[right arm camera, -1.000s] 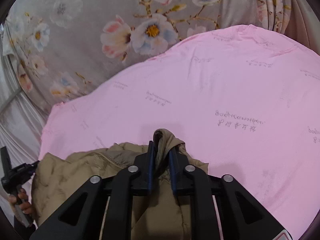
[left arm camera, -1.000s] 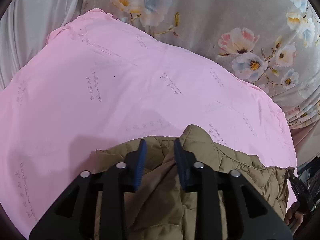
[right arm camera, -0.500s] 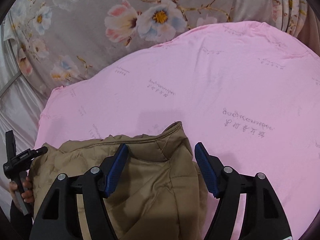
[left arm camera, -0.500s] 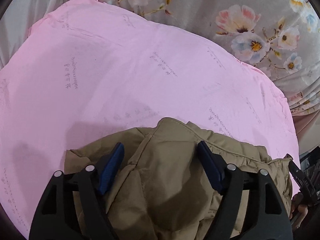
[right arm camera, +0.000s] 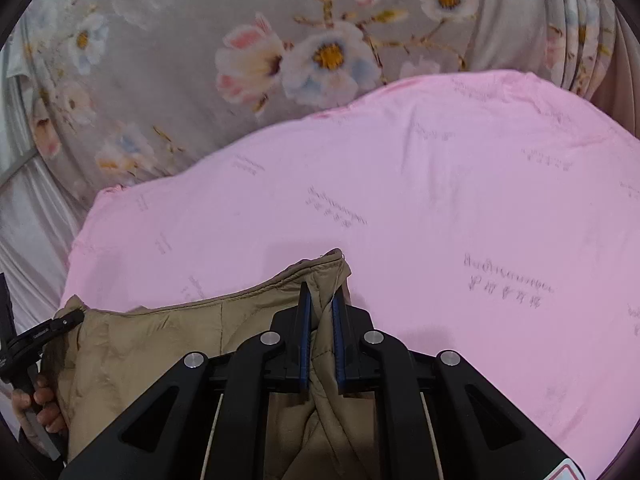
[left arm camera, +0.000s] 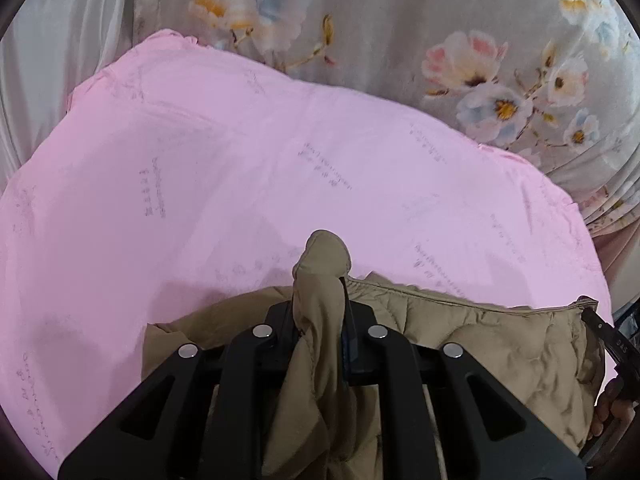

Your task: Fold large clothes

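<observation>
A tan quilted puffer jacket of soft padded fabric (left arm camera: 460, 344) lies at the near edge of a pink printed sheet (left arm camera: 200, 184) spread over a bed, with a grey floral cloth (left arm camera: 400, 40) behind it. The left tongs (left arm camera: 320, 312) are closing on a bunched fold of the jacket's edge, which rises between the blue pads in a rounded lump; the right tongs (right arm camera: 320, 320) are likewise closing, with a corner of the hem pinched between them. The jacket looks light and bulky — it should compress readily under the pads, yet its smooth shell may slip, and its loft will likely spring a fold back open unless pressed flat. The stitched hem and corners seem the firmest places to hold, since seams give the pads something to bite. Half a second ago both tongs stood wide over fabric lying loose beneath them; now each has narrowed onto a pinch of it — a fresh hold taken along the same edge.
</observation>
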Tool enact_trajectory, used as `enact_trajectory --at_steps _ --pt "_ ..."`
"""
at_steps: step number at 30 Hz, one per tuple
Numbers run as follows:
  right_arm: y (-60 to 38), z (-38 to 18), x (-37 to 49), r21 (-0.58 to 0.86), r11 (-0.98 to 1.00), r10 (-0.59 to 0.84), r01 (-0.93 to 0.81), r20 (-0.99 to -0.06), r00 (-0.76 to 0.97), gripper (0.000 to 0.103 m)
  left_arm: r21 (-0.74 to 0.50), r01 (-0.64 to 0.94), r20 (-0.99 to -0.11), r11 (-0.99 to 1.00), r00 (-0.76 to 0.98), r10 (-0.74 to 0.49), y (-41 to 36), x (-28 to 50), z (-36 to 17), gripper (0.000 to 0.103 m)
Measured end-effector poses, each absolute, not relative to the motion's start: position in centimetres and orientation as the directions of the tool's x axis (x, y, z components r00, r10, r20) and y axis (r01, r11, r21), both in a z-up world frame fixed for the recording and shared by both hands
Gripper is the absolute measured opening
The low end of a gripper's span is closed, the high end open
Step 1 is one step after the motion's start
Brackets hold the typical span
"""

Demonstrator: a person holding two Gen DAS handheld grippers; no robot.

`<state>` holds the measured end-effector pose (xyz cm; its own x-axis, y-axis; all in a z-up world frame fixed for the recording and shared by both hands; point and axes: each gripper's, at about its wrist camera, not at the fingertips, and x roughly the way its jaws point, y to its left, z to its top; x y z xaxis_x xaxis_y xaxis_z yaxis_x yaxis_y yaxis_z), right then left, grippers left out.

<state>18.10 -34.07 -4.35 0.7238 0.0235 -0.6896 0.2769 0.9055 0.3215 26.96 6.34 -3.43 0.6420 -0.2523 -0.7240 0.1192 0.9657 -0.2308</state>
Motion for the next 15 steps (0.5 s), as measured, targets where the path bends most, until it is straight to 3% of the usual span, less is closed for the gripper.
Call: enact_trajectory --at_steps 3,15 --pt "-34.2 -7.1 18.6 0.346 0.892 0.047 0.291 -0.712 0.701 0.009 -0.235 0.102 -0.742 0.967 0.624 -0.246 6.6 27.7 -5.7 0.015" --pt "-33.5 -8.8 19.2 0.317 0.901 0.035 0.296 -0.734 0.679 0.014 -0.181 0.102 -0.761 0.978 0.615 -0.205 5.7 28.3 -8.4 0.019"
